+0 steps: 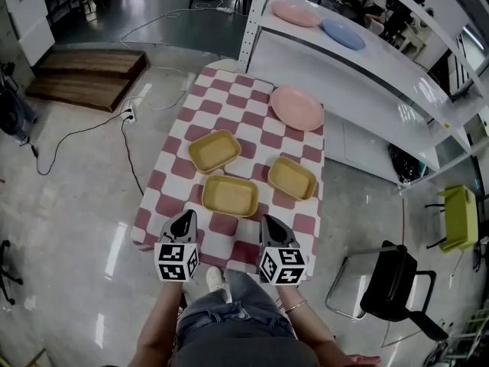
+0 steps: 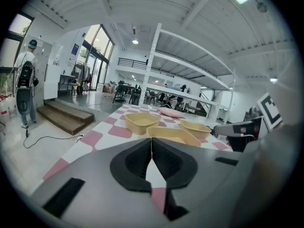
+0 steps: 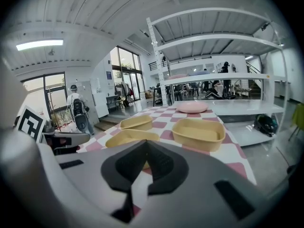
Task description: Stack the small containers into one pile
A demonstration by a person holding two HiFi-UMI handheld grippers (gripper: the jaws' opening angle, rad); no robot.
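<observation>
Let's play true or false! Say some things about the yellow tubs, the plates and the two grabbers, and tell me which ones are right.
1. The left container, near container and right container all sit on the checkered table. True.
2. They are stacked in one pile. False: each one stands apart on the cloth.
3. The left gripper holds a container. False: its jaws are shut on nothing, and so are those of the right gripper.
4. A pink plate lies on the table beyond the containers. True.
5. The blue plate is on the table. False: it lies on the white shelf.
</observation>
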